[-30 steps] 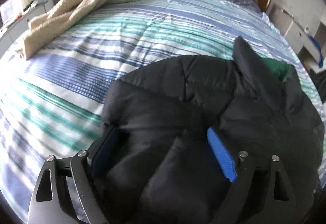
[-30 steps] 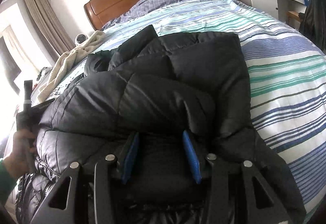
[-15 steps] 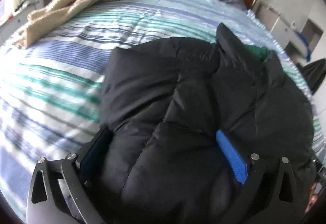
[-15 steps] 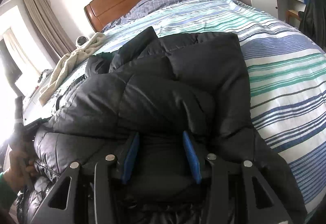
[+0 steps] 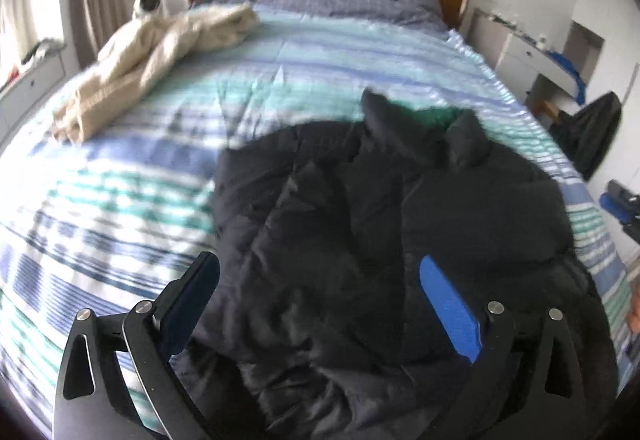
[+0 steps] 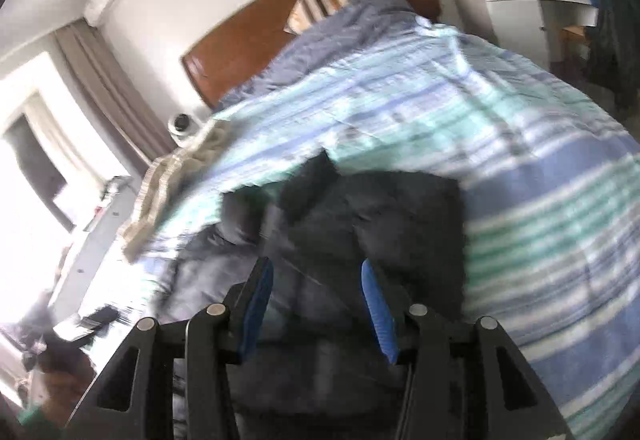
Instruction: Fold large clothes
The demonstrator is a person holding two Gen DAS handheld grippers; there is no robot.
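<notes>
Lying folded on the near part of the striped bedspread (image 5: 168, 176), the black jacket (image 5: 360, 224) sits under the wide-spread, empty left gripper (image 5: 320, 292); the right gripper (image 6: 316, 304), jaws opening, straddles it loosely.

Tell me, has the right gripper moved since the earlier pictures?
Yes. The right gripper has lifted away from the black puffer jacket: the wooden headboard now sits lower in its view, with more wall above.
</notes>
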